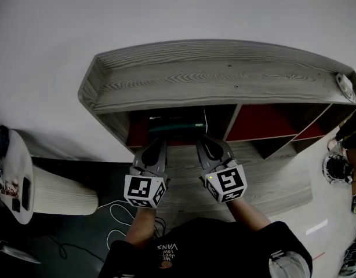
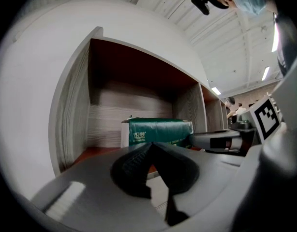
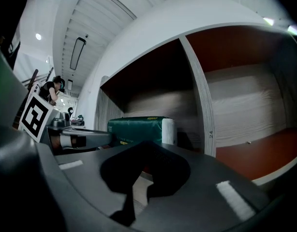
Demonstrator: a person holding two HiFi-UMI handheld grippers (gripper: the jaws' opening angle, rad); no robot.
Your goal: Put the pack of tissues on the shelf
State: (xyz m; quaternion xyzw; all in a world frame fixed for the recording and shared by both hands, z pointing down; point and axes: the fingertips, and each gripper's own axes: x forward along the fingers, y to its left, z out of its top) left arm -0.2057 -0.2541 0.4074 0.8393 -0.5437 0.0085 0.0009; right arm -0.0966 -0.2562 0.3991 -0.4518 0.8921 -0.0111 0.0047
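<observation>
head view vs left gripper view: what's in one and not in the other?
Head view only: the shelf's top surface, a white side table and a floor cable. Left gripper view only: ceiling lights and people in the background. Both: the green tissue pack sitting in the left compartment, plus the left gripper and right gripper, each shut and empty.
</observation>
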